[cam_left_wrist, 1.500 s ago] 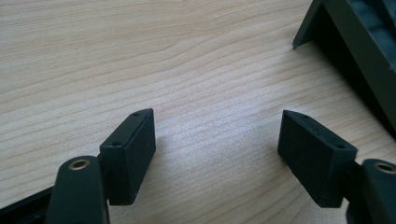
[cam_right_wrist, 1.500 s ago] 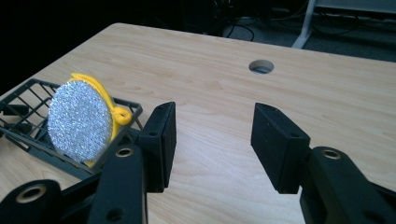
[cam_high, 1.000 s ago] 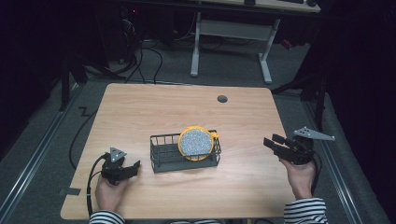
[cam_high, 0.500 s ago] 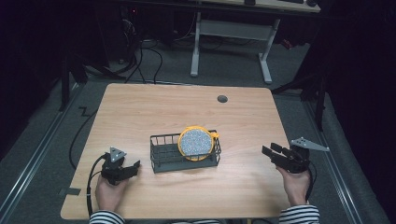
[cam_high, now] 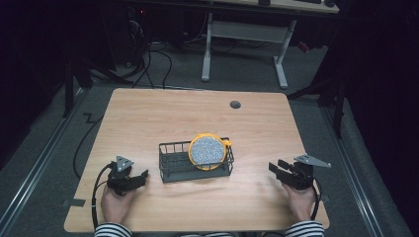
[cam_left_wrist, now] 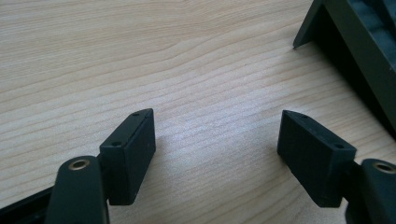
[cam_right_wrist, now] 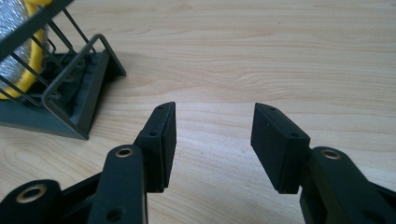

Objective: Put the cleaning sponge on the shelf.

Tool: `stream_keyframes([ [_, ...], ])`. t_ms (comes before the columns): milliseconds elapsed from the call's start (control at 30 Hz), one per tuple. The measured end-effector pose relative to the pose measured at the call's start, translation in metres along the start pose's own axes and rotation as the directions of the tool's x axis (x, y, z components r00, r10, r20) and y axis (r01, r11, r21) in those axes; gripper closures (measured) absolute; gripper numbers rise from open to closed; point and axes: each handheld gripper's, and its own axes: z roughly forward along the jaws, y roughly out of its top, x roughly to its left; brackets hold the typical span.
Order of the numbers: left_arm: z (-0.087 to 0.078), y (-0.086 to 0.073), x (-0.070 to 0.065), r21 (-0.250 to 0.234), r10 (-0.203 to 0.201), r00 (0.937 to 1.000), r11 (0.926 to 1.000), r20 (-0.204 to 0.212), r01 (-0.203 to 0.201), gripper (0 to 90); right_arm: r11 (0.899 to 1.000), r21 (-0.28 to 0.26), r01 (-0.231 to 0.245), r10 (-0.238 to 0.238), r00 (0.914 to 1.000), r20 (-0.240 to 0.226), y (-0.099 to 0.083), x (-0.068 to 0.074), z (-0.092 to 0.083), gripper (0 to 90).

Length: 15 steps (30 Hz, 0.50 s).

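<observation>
Rack [cam_high: 196, 169] sits mid-table, dark wire w/ a solid base, and a round yellow-rimmed plate [cam_high: 208, 151] w/ a speckled grey face stands on edge in its right half, leaning on the wires. Both sit on the wooden table [cam_high: 163, 116], roughly centred towards our side.

Left gripper [cam_high: 140, 177] rests low on the table at the near left, jaws wide apart w/ nothing between them, just bare wood showing in the left gripper view [cam_left_wrist: 217, 140]. One corner of the rack's base pokes in at the top right of that view, close but not touching.

Right gripper [cam_high: 274, 169] is at the near right, well apart from the rack, jaws also spread and holding nothing. In the right gripper view [cam_right_wrist: 212, 135] we see wood grain between the pads, w/ the rack's end and a bit of the yellow rim off to the upper left.

Small dark round hole [cam_high: 235, 104] sits near the table's far edge. Striped sleeves at the bottom of the high view.
</observation>
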Motion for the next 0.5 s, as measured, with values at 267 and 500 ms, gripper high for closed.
stream_keyframes([
  [267, 0.0, 0.0, 0.0, 0.0, 0.0, 1.0, 1.0, 0.0, 0.0, 28.2, 0.999, 0.038, 0.026, -0.027, 0.999, 0.037, -0.013, 0.006, 0.017, 50.4],
  [500, 0.0, 0.0, 0.0, 0.001, 0.001, 1.0, 1.0, 0.0, -0.001, 28.1, 0.997, 0.058, 0.047, -0.05, 0.9967, 0.064, -0.018, 0.008, 0.024, 48.8],
])
